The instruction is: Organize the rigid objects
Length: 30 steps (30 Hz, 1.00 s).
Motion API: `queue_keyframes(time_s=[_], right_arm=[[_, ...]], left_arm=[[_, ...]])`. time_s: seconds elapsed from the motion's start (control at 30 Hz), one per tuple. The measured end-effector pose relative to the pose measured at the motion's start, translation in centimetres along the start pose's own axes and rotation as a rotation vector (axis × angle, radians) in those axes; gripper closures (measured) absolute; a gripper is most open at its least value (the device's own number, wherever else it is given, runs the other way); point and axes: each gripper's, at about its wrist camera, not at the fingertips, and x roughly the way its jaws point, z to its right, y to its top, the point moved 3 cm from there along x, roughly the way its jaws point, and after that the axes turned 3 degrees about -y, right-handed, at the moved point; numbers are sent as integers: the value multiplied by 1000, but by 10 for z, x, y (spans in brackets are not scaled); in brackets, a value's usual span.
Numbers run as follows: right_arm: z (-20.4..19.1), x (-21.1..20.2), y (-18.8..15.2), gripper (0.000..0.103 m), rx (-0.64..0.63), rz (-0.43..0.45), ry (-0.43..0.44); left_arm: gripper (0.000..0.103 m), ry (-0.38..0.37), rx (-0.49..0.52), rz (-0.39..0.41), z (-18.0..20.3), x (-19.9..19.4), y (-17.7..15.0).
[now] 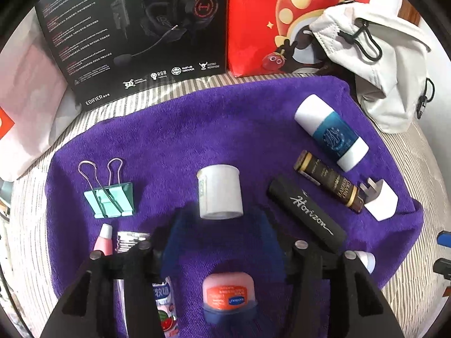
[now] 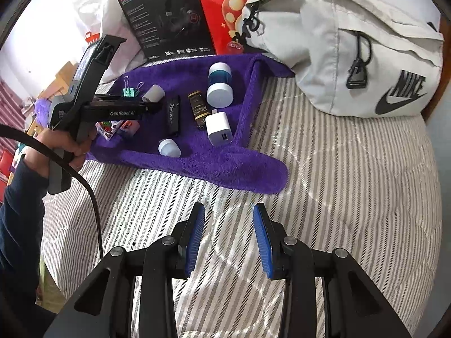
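The left gripper [image 1: 222,242] is spread wide around nothing, the small white cup [image 1: 220,191] is seen at twelve o'clock from it on the purple towel [image 1: 174,129], and the right gripper [image 2: 229,239] is held apart, empty.

Towel [image 1: 225,129] is spread on the bed [image 2: 338,197]. On it, left to right: binder clip [image 1: 111,197], small cup [image 1: 220,191], stick [image 1: 307,214], tube [image 1: 329,180], charger [image 1: 380,200]. Bottle [image 1: 331,132] is laid behind the tube. Headset box [image 1: 126,36] and bag [image 2: 352,50] are placed behind the towel.
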Motion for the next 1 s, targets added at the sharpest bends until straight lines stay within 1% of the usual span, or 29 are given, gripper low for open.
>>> queue_keyframes(time_s=[0.1, 0.17, 0.2, 0.23, 0.3, 0.37, 0.43, 0.5, 0.53, 0.57, 0.6, 0.67, 0.77, 0.83, 0.87, 0.97, 1.0], right_arm=[[1, -6, -3, 66, 22, 14, 4], [2, -9, -4, 65, 36, 21, -6], [1, -11, -5, 63, 47, 25, -9], [1, -12, -6, 60, 55, 29, -14], [-2, -14, -7, 53, 64, 37, -23], [-6, -14, -7, 48, 65, 42, -33], [-12, -12, -7, 44, 70, 41, -35], [-20, -10, -4, 33, 79, 35, -38], [-23, -10, -3, 31, 80, 36, -39], [-28, -10, -2, 26, 78, 40, -37], [-31, -10, 0, 19, 76, 43, -38], [-40, -10, 2, 13, 74, 36, -51], [-55, -12, 3, 12, 50, 32, -55], [-62, -15, 1, 7, 47, 34, -60], [-66, -18, 0, 0, 47, 41, -64], [-76, -23, -7, 0, 53, 41, -81], [-78, -25, -9, 0, 54, 40, -85]], left_arm=[[50, 5, -3, 6, 2, -4, 1], [44, 14, 1, 30, 3, -14, 1], [39, 22, 5, 45, 5, -21, 2], [33, 29, 10, 56, 5, -27, 2], [31, 40, 16, 84, 8, -44, 0], [22, 36, 15, 110, 11, -62, -5], [8, 29, 9, 134, 14, -77, -14], [3, 31, -5, 146, 12, -92, -24], [3, 33, -11, 152, 10, -99, -30], [3, 36, -26, 154, 7, -106, -37], [3, 36, -39, 153, 5, -112, -43], [3, 37, -79, 152, -2, -123, -54], [2, 68, -138, 171, -10, -140, -75], [1, 66, -167, 175, -13, -146, -87], [1, 65, -191, 172, -14, -148, -95], [1, 75, -232, 167, -18, -155, -115], [1, 83, -231, 163, -17, -157, -120]])
